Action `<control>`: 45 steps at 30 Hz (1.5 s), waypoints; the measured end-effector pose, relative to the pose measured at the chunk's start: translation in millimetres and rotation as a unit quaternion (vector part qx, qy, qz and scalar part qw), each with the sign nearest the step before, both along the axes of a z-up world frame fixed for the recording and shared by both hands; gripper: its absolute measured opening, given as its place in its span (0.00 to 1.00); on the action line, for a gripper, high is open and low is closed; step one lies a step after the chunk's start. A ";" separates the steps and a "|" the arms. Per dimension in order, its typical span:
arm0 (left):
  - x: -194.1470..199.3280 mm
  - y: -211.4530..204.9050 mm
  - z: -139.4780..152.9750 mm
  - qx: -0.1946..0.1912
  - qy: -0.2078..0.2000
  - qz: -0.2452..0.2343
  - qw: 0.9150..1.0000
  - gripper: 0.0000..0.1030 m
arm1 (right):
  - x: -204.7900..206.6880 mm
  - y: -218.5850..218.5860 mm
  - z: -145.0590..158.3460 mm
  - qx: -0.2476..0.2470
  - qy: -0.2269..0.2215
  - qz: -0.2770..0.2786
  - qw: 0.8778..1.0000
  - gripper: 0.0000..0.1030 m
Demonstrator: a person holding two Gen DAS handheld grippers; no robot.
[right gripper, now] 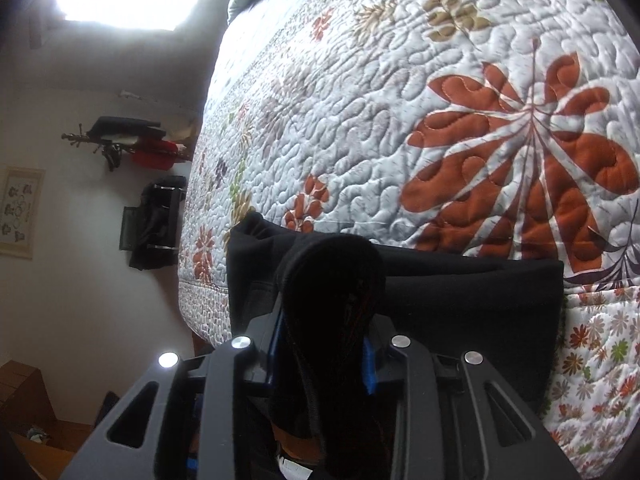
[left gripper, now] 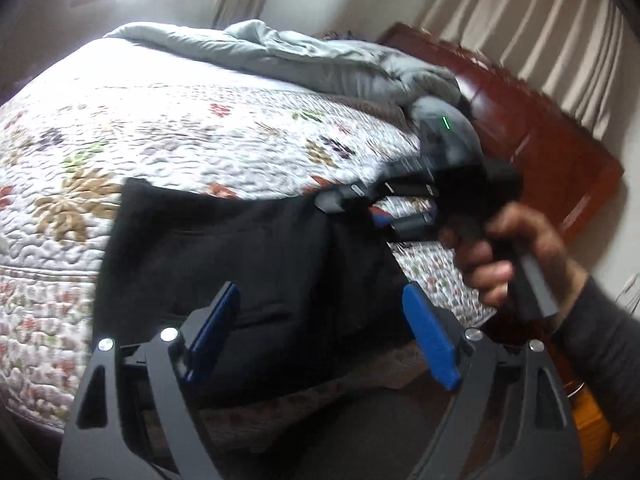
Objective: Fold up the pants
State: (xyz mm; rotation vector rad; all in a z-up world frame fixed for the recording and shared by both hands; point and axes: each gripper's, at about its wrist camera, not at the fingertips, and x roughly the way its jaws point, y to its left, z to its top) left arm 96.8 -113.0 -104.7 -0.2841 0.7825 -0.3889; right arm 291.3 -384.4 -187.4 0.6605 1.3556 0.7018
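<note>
Pants [left gripper: 248, 264]: black, partly folded on the quilt [left gripper: 160, 128] at the bed's near edge, their long axis running from 9 to 3 o'clock across your grippers.

Left wrist view: your left gripper [left gripper: 320, 332] hovers above the near edge of the pants with its blue pads [left gripper: 430, 336] spread wide and nothing pressed between them; the cloth lies toward 12 o'clock from the jaws. At 2 o'clock your right hand [left gripper: 500, 256] holds the right gripper [left gripper: 360, 208] at the pants' right end.

Right wrist view: your right gripper [right gripper: 324, 344] is closed partway on a thick roll of the black cloth, which bulges up toward 12 o'clock from between the pads. The rest of the pants [right gripper: 460, 292] spreads toward 3 o'clock. I judge the right hand is the one placed to carry the next fold.
</note>
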 end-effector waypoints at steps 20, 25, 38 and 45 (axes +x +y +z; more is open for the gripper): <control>66.5 116.6 -81.0 -0.040 0.132 0.032 0.990 0.86 | -26.1 -22.1 -34.1 0.090 0.029 -0.012 0.995 0.67; 76.3 138.8 -98.0 -0.131 0.182 0.032 0.974 0.88 | -43.8 -14.3 -32.2 0.087 0.017 0.000 0.996 0.77; 82.0 133.8 -87.4 -0.141 0.185 0.006 0.973 0.88 | -56.9 -18.1 22.1 -0.002 -0.048 -0.015 0.999 0.16; 84.1 112.9 -75.7 -0.145 0.174 -0.017 0.974 0.88 | -63.4 -53.4 20.3 -0.004 -0.051 -0.053 0.997 0.16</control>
